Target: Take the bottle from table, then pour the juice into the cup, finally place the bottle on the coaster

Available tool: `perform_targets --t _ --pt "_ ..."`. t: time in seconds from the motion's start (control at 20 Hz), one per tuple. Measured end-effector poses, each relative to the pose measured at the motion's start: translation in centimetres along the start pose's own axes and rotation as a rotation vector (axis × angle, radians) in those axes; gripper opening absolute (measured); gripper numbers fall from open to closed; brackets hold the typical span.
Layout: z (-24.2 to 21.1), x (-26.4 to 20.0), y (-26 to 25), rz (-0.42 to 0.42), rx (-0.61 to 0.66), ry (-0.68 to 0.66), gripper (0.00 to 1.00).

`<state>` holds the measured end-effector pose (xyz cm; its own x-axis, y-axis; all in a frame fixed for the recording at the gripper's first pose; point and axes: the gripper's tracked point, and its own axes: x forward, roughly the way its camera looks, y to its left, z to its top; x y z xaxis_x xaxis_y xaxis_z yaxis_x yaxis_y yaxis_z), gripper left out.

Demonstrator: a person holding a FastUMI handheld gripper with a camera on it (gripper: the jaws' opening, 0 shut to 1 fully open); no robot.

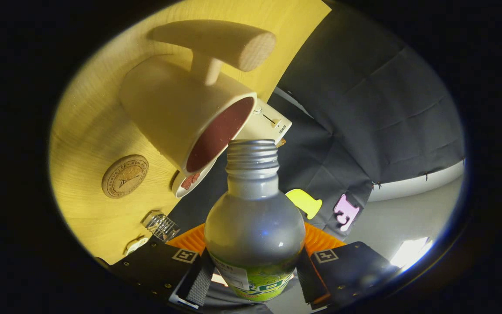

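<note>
My gripper (254, 261) is shut on a clear bottle (254, 218) with a green label, one finger on each side of its body. The bottle has no cap, and its threaded neck (252, 155) points at the rim of a cream cup (177, 109) with a dark red inside (220, 133). A wooden T-shaped handle (216, 43) sticks out of the cup's side. The whole scene looks rolled over, so bottle and gripper are tilted toward the cup. No stream of juice is visible. A round cork coaster (125, 175) lies on the yellow table (89, 131), beside the cup and apart from it.
A small white dish (189, 182) sits at the cup's base. A white box-like device (268, 124) lies just behind the cup at the table's edge. A small clear ribbed object (162, 226) and a white bit (135, 245) lie near the fingers. Black cloth hangs beyond the table.
</note>
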<state>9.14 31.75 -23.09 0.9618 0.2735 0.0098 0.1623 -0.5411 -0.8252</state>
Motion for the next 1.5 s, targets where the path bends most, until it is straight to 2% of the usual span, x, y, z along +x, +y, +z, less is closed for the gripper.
perform_targets --t 0.4,0.85,1.25,1.5 --pt "-1.3 0.4 1.0 0.047 0.213 0.040 0.80" --pt "-2.0 0.1 2.0 0.079 0.336 0.075 0.80" --pt "-2.0 0.4 3.0 0.132 0.550 0.134 0.81" --pt "-2.5 0.5 2.7 0.126 0.643 0.156 0.81"
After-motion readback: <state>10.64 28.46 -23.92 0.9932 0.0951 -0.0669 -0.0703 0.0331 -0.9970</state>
